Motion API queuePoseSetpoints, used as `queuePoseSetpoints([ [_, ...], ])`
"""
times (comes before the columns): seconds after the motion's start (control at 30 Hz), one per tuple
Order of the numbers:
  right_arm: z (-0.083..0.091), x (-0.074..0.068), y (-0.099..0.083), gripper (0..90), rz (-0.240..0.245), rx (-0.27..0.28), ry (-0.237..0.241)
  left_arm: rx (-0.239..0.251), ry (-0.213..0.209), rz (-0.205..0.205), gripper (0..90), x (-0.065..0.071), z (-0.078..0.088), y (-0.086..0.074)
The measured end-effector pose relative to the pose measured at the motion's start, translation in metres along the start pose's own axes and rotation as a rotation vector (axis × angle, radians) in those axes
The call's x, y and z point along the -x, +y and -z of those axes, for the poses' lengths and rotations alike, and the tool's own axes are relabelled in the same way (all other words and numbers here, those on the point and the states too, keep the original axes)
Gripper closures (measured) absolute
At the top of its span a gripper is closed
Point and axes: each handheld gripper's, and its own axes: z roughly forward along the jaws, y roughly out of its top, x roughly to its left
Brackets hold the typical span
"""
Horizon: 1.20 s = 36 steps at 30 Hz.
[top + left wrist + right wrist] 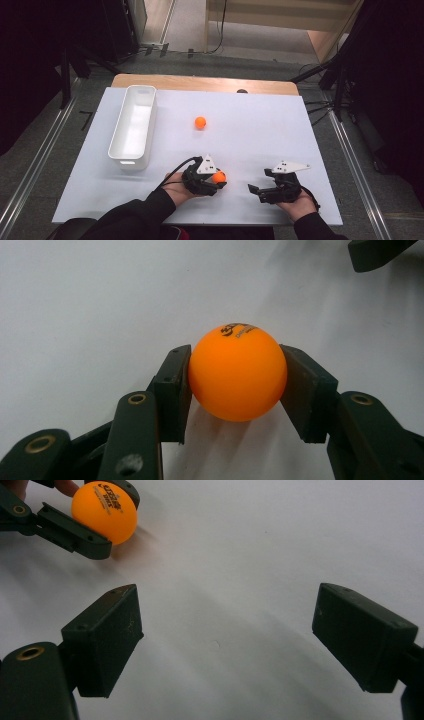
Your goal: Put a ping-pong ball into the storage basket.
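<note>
An orange ball (237, 372) with dark print on top sits clamped between the two black pads of my left gripper (236, 385), just above the white table. From above, that ball (219, 176) shows at the left gripper (216, 181) near the table's front edge. In the right gripper view the same ball (104, 511) appears at the upper left, held by the other gripper. My right gripper (225, 630) stands wide open over bare table, nothing between its jaws; from above the right gripper (257, 192) lies to the right of the left one. A second orange ball (200, 122) rests loose mid-table.
A long white bin (133, 125) stands on the left part of the white table (260, 130), its long side running away from me. The wooden edge of the table (200, 82) shows at the back. Dark stands and cables surround the table.
</note>
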Motion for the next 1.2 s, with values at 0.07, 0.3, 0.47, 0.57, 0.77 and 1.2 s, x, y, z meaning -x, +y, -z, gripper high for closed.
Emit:
queuePoseSetpoints([
  [0.07, 0.0, 0.0, 0.0, 11.1, 0.002, -0.001, -0.001, -0.001, -0.006, 0.007, 50.6, 0.001, 0.001, 0.001],
  [0.3, 0.0, 0.0, 0.0, 11.1, 0.006, 0.0, 0.001, 0.001, -0.019, 0.013, 50.6, 0.0, 0.005, 0.004],
  [0.47, 0.0, 0.0, 0.0, 11.1, 0.006, -0.001, 0.001, -0.003, -0.027, 0.02, 50.6, -0.002, 0.011, 0.007],
  [0.57, 0.0, -0.001, 0.0, 11.1, 0.002, -0.007, 0.003, 0.002, -0.028, 0.021, 50.6, -0.003, 0.015, 0.009],
  [0.77, 0.0, -0.001, 0.0, 11.1, 0.004, -0.005, 0.004, 0.007, -0.03, 0.036, 50.6, -0.007, 0.027, 0.014],
  [1.2, 0.0, -0.001, 0.0, 11.1, 0.002, -0.004, 0.007, 0.013, -0.012, 0.065, 50.6, -0.011, 0.042, 0.022],
])
